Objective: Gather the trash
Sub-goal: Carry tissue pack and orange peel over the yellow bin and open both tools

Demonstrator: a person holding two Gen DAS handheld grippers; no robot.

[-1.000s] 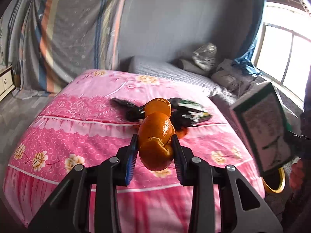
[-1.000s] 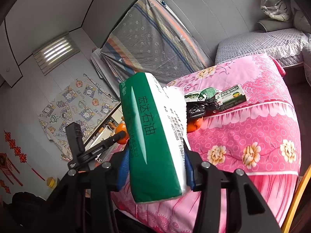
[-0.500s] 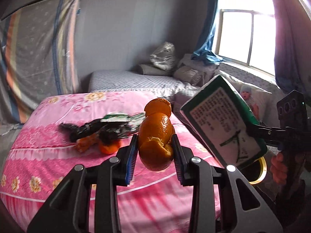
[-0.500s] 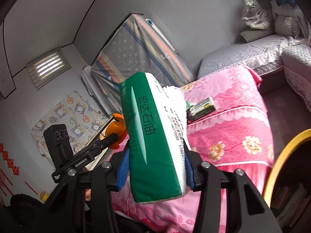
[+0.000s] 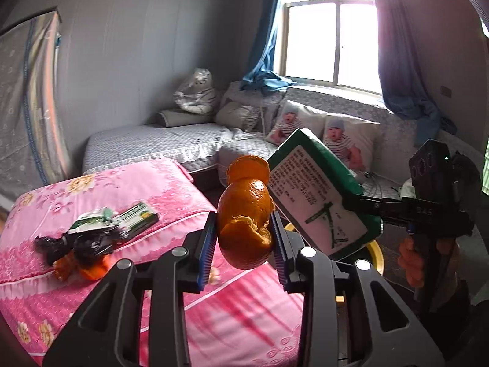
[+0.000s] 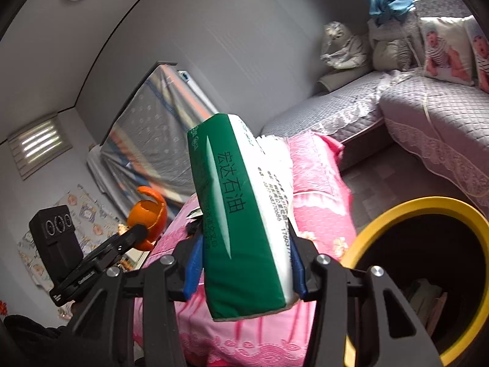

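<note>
Trash items held number two: one curled orange citrus peel (image 5: 244, 229) and one green-and-white soft tissue pack (image 6: 244, 229).

1. Left tongs (image 5: 243, 238): the blue-padded jaws are clamped on the lower half of the peel. The peel stands upright between the pads, long axis vertical, its upper lobe rising above the jaw tips. In the right wrist view the same peel (image 6: 148, 214) appears at the tip of the left tongs (image 6: 139, 234), above the near corner of the bed.

2. Right tongs (image 6: 244, 263): the jaws are clamped on the two broad faces of the tissue pack, near its lower end. The long axis of the pack runs forward and upward from the jaws, leaning to the left in this view; the green face with printed characters faces left, the white printed side faces right. In the left wrist view the pack (image 5: 318, 195) shows its printed white label face, just right of the peel and above the yellow rim.

3. Round bin with a yellow rim (image 6: 382, 229): one, at floor level beside the pink floral bed cover (image 5: 91, 290), below and right of the pack. Its dark opening faces up.

4. Remaining litter on the bed: one cluster (image 5: 91, 238) of black wrapper, green-and-white packets and orange peel pieces; the count of pieces cannot be told.
</note>
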